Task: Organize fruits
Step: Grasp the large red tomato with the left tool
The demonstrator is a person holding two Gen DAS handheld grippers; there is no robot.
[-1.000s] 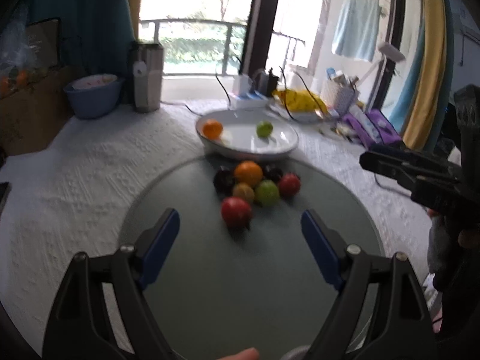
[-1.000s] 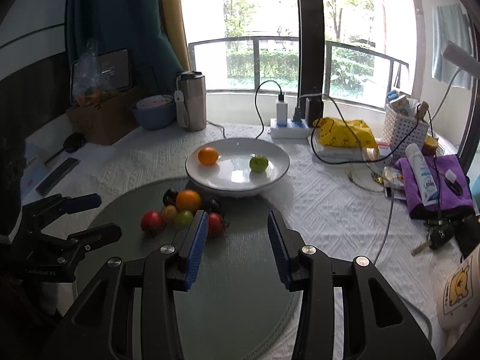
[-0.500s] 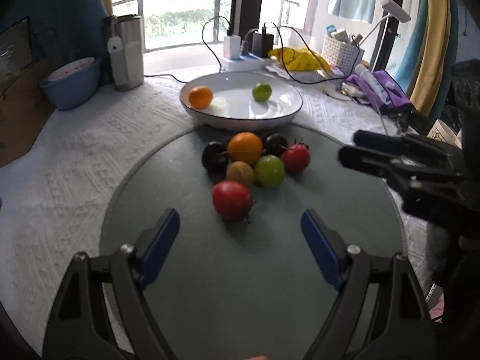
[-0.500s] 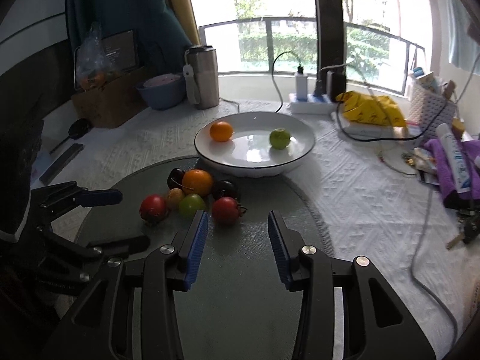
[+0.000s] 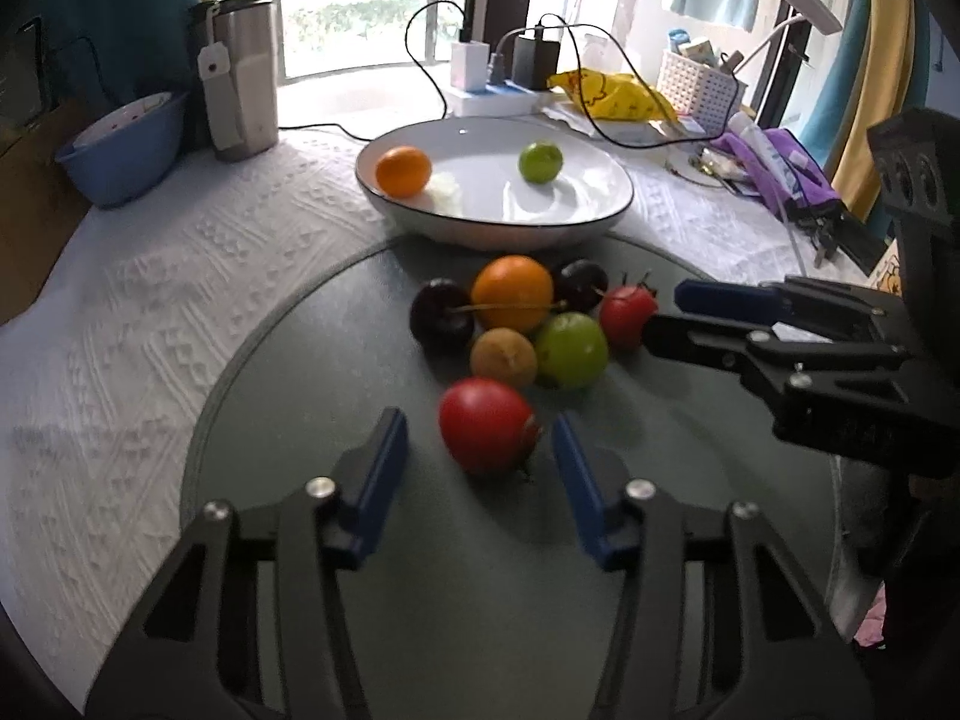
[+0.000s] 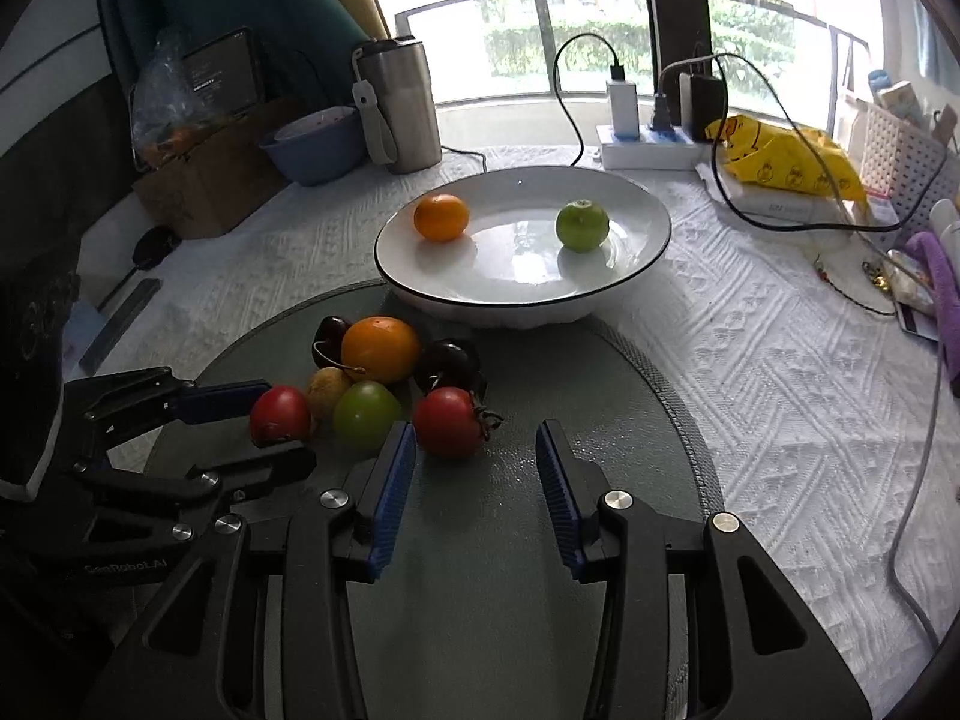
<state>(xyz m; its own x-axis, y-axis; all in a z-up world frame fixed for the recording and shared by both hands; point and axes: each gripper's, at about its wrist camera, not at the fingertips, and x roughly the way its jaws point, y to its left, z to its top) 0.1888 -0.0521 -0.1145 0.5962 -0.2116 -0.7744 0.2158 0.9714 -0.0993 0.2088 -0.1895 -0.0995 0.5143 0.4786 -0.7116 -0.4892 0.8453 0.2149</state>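
Note:
A pile of fruit lies on a round grey mat (image 5: 300,372): an orange (image 5: 511,294), two dark cherries, a brownish fruit, a green fruit (image 5: 570,350) and two red tomatoes. My left gripper (image 5: 480,456) is open, its blue pads either side of the near red tomato (image 5: 485,432), not touching. My right gripper (image 6: 474,471) is open just in front of the other red tomato (image 6: 450,421). A white bowl (image 6: 630,258) behind the mat holds an orange (image 6: 441,216) and a green fruit (image 6: 582,225).
A steel tumbler (image 6: 399,102), a blue bowl (image 6: 315,147) and a cardboard box (image 6: 198,180) stand at the back left. A power strip with cables (image 6: 648,144), a yellow bag (image 6: 780,159) and a white basket (image 6: 900,162) are at the back right. White cloth covers the table.
Both grippers moved forward and down toward the fruit pile. The left jaws narrowed around the near red tomato; the right gripper closed in on the other tomato.

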